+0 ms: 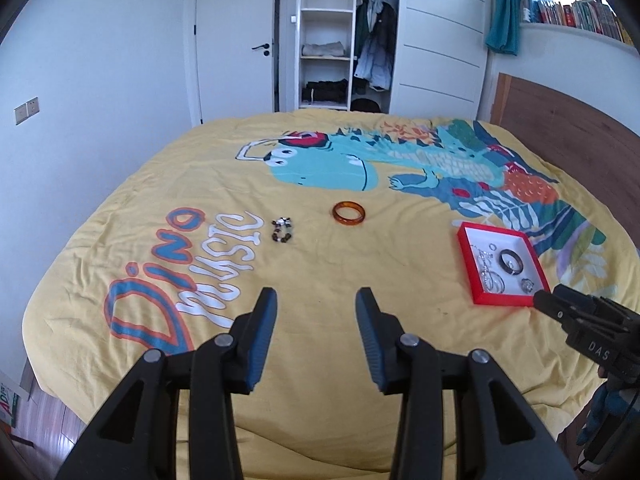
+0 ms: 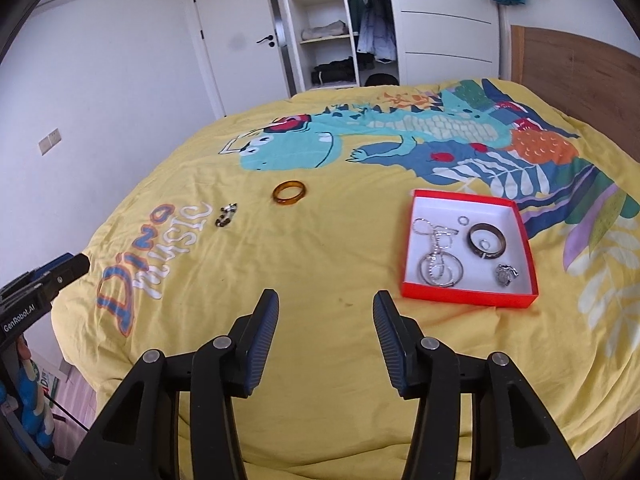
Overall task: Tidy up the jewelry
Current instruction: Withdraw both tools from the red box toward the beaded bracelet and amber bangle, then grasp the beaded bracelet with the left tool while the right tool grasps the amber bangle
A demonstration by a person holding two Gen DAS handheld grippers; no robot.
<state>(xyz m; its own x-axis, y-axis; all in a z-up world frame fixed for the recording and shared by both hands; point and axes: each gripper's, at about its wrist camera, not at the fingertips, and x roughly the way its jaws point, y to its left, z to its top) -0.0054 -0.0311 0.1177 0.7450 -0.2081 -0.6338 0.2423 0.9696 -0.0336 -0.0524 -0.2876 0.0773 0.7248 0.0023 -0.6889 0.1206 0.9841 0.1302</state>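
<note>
**Two pieces loose on the yellow quilt**

We hold both tools above the yellow dinosaur-print bedspread (image 2: 320, 264), and both are released: the left gripper (image 1: 316, 300) and right gripper (image 2: 325, 304) show spread fingers gripping nothing. The amber translucent bangle (image 2: 289, 193) and the dark-and-white beaded bracelet (image 2: 226, 215) lie apart on the fabric (outside the box). The shallow red cardboard box (image 2: 468, 297) holds silver hoops, rings and a dark bangle (image 2: 486, 240).

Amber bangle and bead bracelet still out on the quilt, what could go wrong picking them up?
1. The bangle lies flat on soft quilt; closing tongs could snag cloth or push it away.
2. The bead bracelet is small and bunched, so a loose pinch might drop it.
3. The red box already holds several pieces; a careless drop could tangle them.
</note>
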